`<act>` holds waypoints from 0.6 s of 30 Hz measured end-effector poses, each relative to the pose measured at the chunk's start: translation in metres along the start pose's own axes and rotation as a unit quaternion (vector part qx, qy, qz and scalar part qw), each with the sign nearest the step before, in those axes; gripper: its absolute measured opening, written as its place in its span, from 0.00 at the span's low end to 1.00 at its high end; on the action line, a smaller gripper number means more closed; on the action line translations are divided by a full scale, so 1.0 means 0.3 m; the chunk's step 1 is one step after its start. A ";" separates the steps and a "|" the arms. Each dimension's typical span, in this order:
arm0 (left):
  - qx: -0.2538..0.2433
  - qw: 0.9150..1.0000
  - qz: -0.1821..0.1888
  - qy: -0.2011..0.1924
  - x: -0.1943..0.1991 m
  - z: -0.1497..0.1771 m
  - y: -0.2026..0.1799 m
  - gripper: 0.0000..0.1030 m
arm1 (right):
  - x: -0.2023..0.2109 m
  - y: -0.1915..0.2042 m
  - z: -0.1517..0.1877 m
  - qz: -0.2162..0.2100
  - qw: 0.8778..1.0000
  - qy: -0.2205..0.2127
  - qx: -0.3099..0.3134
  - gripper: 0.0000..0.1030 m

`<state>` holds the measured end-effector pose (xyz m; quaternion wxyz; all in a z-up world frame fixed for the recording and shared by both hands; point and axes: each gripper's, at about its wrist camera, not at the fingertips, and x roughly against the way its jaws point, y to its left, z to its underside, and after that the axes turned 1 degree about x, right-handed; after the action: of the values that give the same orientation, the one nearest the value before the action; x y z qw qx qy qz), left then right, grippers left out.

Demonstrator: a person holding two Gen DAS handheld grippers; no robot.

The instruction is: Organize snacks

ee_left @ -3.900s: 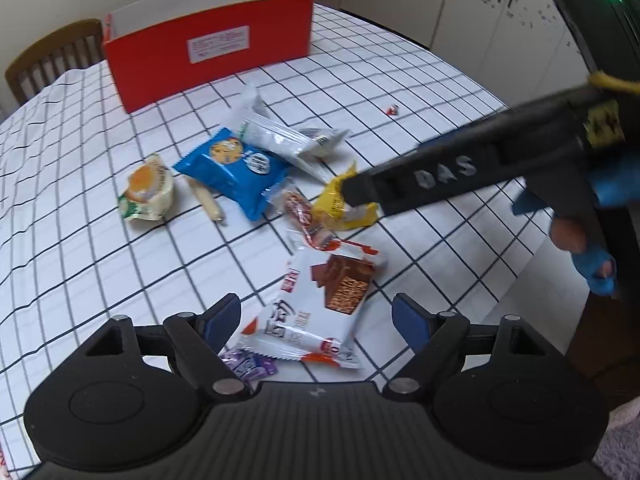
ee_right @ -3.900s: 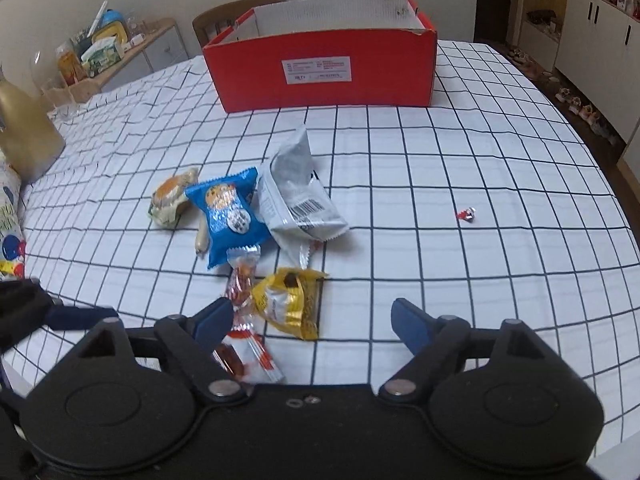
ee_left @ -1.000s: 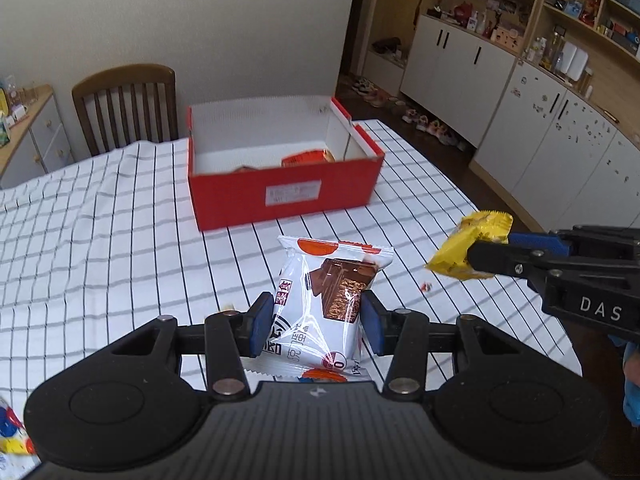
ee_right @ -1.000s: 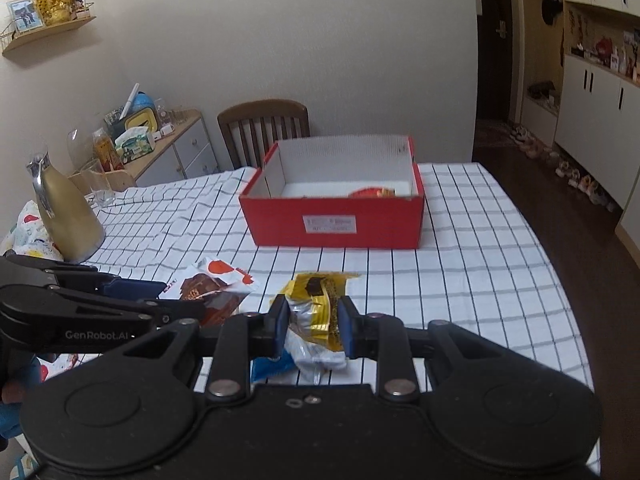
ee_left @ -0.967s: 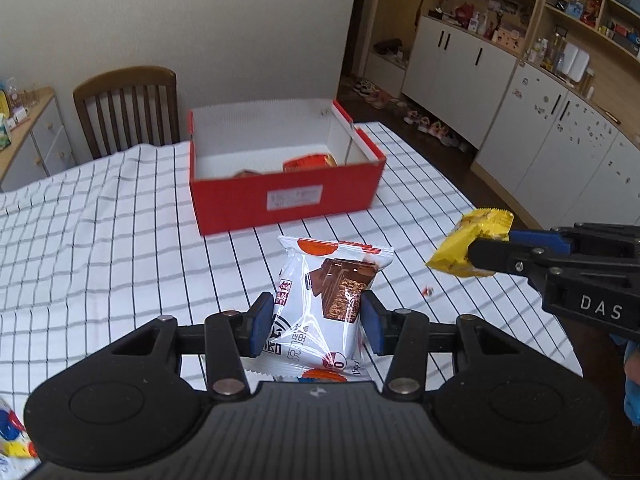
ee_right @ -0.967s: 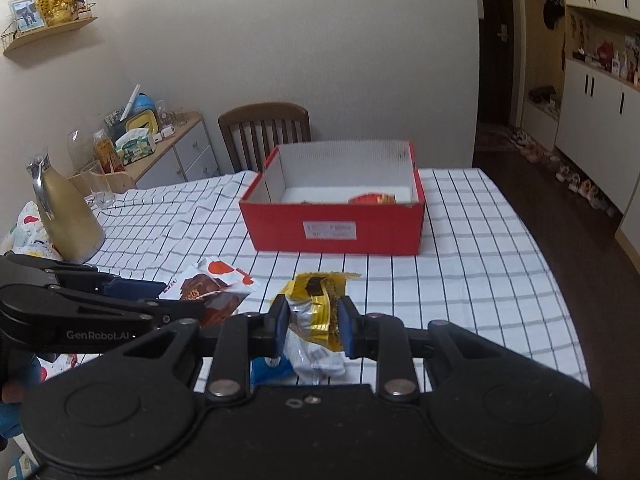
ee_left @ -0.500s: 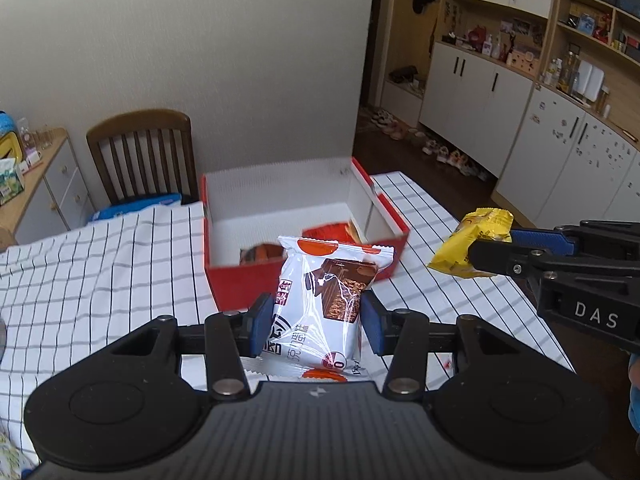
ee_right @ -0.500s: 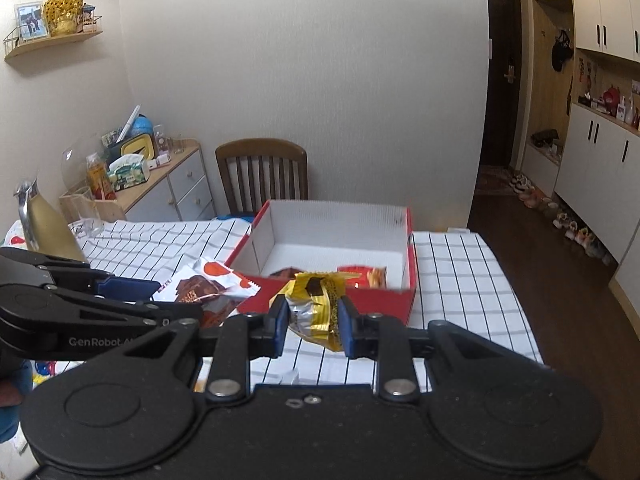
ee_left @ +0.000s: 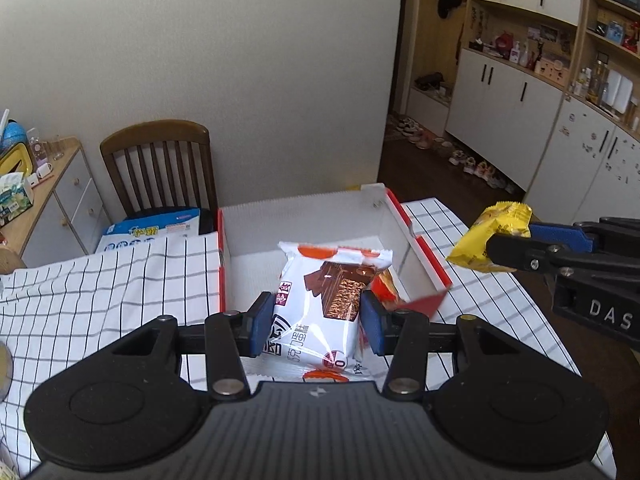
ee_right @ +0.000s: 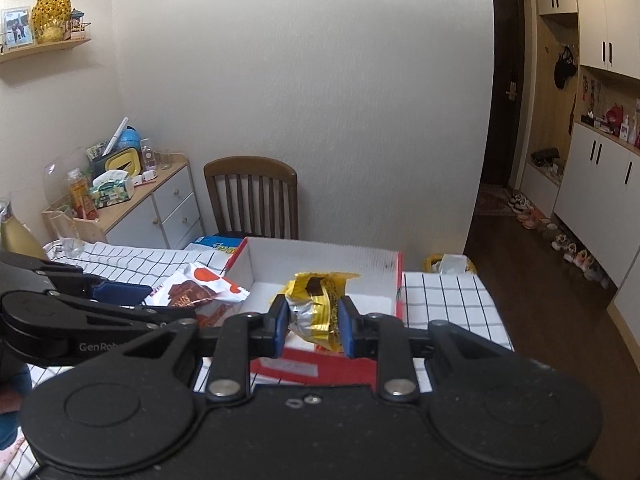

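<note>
While both my hands hover over the checked counter (ee_left: 100, 280), my left gripper (ee_left: 316, 322) clamps a white chocolate-wafer packet (ee_left: 320, 300) between its 2 blue pads, the packet standing upright above the red box (ee_left: 424, 248). My right gripper (ee_right: 312, 322) is closed on a crumpled yellow snack packet (ee_right: 316, 304), held over the near edge of the same box; seen from the left wrist, that yellow packet (ee_left: 486, 240) hangs just beyond the box's right wall. Inside the white-lined box, an orange-red wrapper (ee_left: 386, 286) lies partly hidden behind the wafer packet. Behind the counter stands a wooden chair (ee_right: 252, 196), with a blue-and-white package (ee_left: 152, 234) on its seat.
</note>
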<state>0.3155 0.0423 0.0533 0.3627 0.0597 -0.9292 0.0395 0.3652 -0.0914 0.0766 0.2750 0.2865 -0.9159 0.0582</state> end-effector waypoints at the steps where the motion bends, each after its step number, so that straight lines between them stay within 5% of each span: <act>1: 0.001 1.000 -0.002 -0.001 -0.011 -0.012 0.002 0.44 | -0.014 -0.005 -0.007 0.000 1.000 0.000 0.001 0.25; 10: -0.014 1.000 -0.020 -0.012 -0.130 -0.100 -0.010 0.44 | -0.144 -0.020 -0.050 0.000 1.000 0.010 0.016 0.24; 18: -0.003 0.997 -0.007 0.074 -0.274 0.017 0.043 0.44 | -0.261 -0.071 -0.019 -0.001 0.999 0.037 -0.002 0.25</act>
<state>0.3703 0.0611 -0.0065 0.4308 0.0615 -0.8995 0.0383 0.4331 -0.0689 0.0382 0.3095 0.2843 -0.9050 0.0663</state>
